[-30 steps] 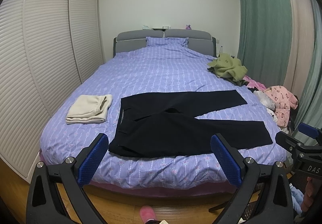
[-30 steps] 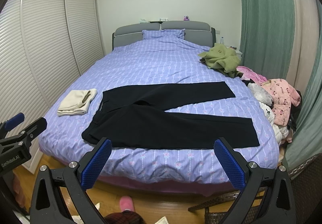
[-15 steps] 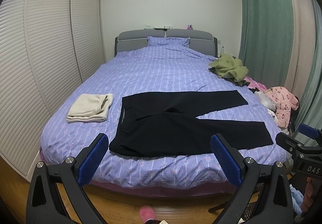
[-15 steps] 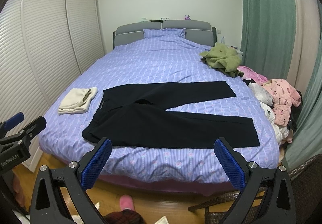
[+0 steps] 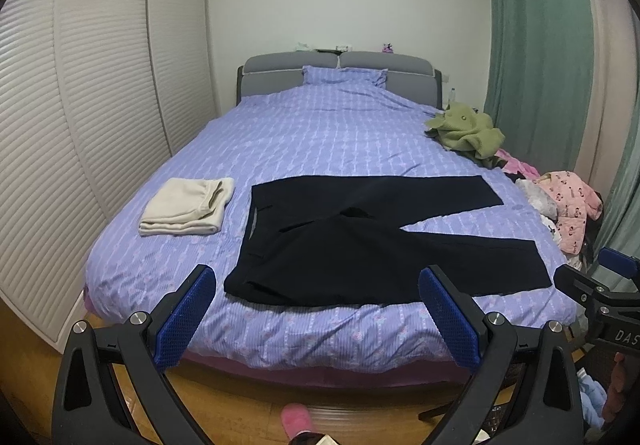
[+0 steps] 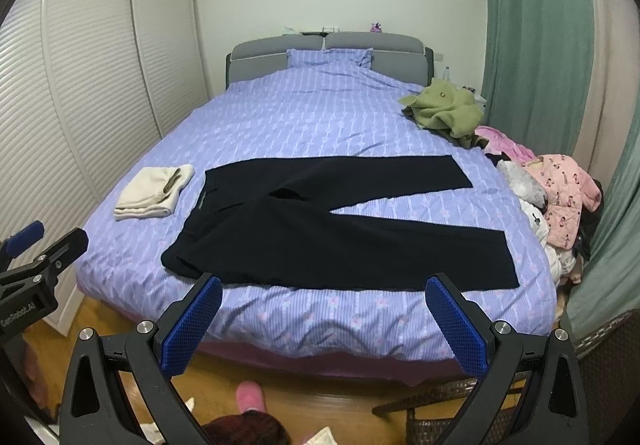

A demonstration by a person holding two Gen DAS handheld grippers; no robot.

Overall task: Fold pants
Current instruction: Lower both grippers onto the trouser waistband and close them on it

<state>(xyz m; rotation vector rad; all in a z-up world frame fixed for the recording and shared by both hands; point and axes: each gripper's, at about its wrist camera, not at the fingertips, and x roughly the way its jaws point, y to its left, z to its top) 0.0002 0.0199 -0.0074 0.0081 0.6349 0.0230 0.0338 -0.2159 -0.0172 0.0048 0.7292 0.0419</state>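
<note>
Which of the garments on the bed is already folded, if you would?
The cream garment left of the black pants; it alone lies neatly folded.

bed [image 5: 320, 149] | cream folded garment [image 5: 186, 207] | green jacket [image 5: 466, 129] | pink slipper [image 5: 296, 419]

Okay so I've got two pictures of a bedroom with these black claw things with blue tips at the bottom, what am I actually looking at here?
Those claws are hand-held grippers: a person carries one in each hand, and each has a wide-angle camera looking out along its two fingers. One picture comes from the left gripper, the other from the right gripper. The blue parts are the finger pads. Both grippers are open and hold nothing.

Ahead is a bed with a purple cover. Black pants lie spread flat near its foot, legs apart. Beside the waistband sits a folded cream garment. A green garment and a pile of clothes with a pink jacket are along the right edge. Folding has not started.
</note>
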